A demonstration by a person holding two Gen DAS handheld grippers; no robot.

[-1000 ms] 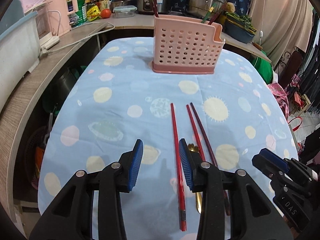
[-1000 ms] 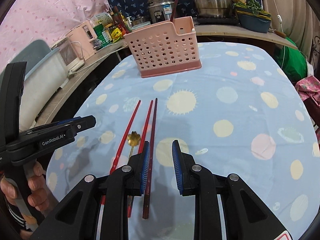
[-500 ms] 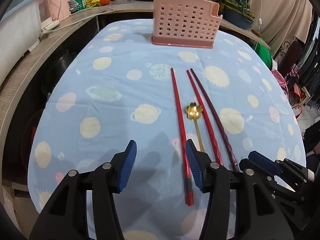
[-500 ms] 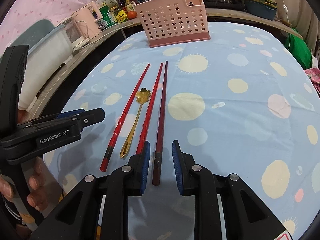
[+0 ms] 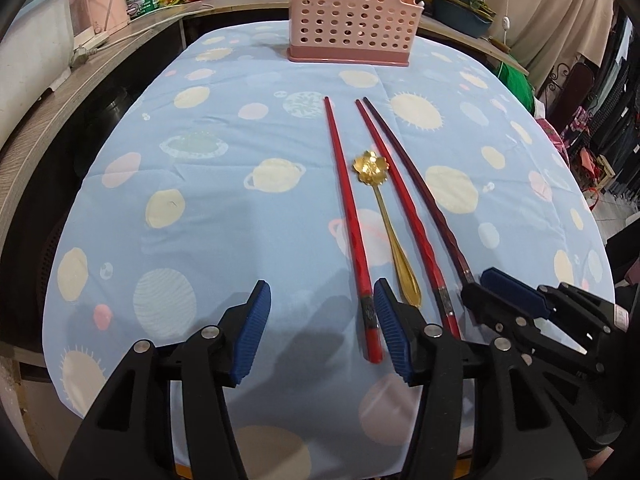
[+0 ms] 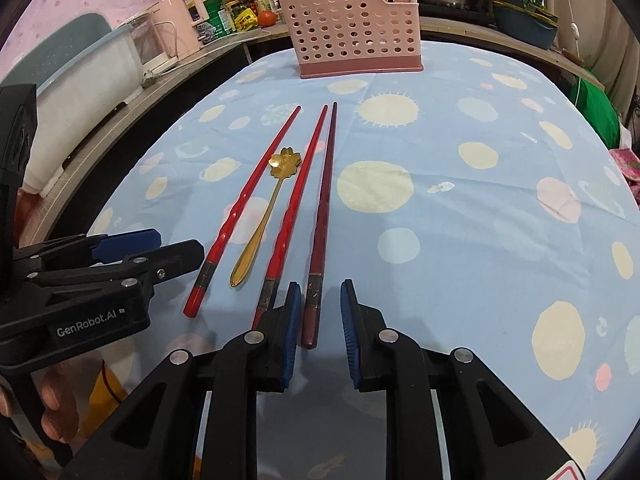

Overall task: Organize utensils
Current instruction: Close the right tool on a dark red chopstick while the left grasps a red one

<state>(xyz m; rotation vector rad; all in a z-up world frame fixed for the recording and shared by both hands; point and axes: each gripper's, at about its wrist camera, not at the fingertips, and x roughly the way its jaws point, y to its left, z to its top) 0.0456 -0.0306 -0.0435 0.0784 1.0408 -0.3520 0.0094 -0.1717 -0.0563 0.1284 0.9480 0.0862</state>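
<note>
From the left wrist camera, your left gripper (image 5: 320, 322) was low over the near edge of the blue tablecloth (image 5: 224, 216), its jaws standing fairly wide after just having opened further. Nothing lay squarely between them: the butt end of the leftmost red chopstick (image 5: 350, 224) sat just inside the right finger's blue pad (image 5: 394, 336), on the cloth and not gripped. Beside it to the right lay the gold spoon (image 5: 386, 220), flower bowl pointing away from you, then a second red chopstick (image 5: 404, 216) and the dark maroon chopstick (image 5: 420, 192). All four lay roughly parallel, tips aimed at the pink perforated utensil holder (image 5: 352, 24) standing upright at the far end of the table. Your right gripper (image 5: 510, 294) showed at the lower right, over the butt of the maroon chopstick.

From the right wrist camera, your right gripper (image 6: 318, 330) had its jaws set narrow, having just closed a little. The butt of the maroon chopstick (image 6: 322, 220) lay between them, nearer the left pad; I could not tell whether that pad touched it, and a clear gap remained on the right side, so it was not clamped. The second red chopstick (image 6: 292, 208) ran under the left finger. The spoon (image 6: 264, 216) and the leftmost red chopstick (image 6: 248, 204) lay further left, with your left gripper (image 6: 132, 252) beside them. The holder (image 6: 356, 32) stood well beyond the utensils' tips.
</note>
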